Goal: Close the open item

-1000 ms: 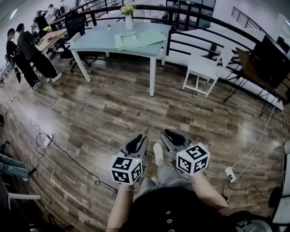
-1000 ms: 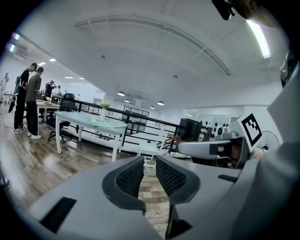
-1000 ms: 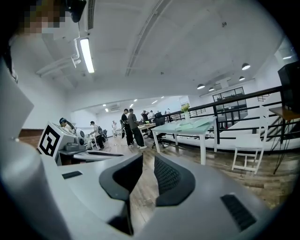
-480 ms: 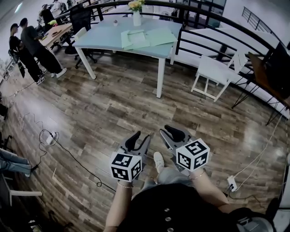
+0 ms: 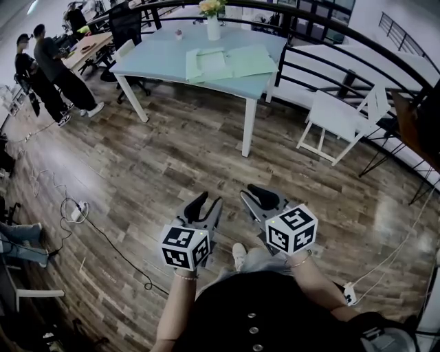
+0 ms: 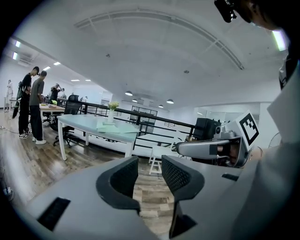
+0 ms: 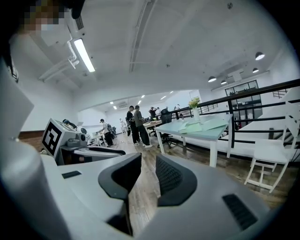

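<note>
Left gripper (image 5: 204,203) and right gripper (image 5: 258,197): fingers have just been opening, partly apart, empty; green folder (image 5: 227,63) on far table (image 5: 155,60) looks light, floppy; take its free edge.

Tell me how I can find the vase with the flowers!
Look for the big pale blue table on white legs, up ahead on the wooden floor. At its far edge stands a white vase. It is the only tall upright thing there, topped with yellow flowers, while the green sheets near it lie flat.
</note>
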The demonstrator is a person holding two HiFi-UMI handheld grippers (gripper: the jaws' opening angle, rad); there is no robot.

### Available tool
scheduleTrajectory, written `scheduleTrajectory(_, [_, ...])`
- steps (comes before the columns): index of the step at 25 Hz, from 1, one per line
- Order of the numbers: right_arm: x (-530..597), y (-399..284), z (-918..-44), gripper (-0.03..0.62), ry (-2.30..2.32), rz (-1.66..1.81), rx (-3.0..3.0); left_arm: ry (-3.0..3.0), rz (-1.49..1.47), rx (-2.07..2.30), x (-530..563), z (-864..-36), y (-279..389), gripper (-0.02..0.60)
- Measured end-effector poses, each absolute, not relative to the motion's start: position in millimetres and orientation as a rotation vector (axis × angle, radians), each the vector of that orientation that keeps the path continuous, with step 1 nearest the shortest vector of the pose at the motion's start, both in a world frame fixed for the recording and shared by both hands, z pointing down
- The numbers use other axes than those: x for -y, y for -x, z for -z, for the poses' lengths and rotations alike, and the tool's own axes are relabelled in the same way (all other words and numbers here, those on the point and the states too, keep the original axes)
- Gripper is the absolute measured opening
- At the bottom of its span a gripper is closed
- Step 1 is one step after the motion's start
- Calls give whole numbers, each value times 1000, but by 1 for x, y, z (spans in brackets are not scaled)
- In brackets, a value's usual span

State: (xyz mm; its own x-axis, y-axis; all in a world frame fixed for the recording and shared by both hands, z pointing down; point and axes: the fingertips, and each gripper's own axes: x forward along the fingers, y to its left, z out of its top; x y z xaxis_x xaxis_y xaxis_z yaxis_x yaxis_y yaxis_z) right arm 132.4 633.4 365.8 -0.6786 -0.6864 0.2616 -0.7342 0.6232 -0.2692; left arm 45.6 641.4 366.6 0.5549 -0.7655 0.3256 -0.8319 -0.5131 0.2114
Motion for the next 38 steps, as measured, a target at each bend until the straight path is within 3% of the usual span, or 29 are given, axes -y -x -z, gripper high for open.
scheduleTrajectory(20, [-529, -159, -385, 81, -1225, -611, 2683, -2388, -305, 1256, -535, -393, -66, 158])
scheduleTrajectory(38, [-355, -120, -391, 89, -1353, -643, 2587, -2450, -319, 1160, -354, -391, -17, 158])
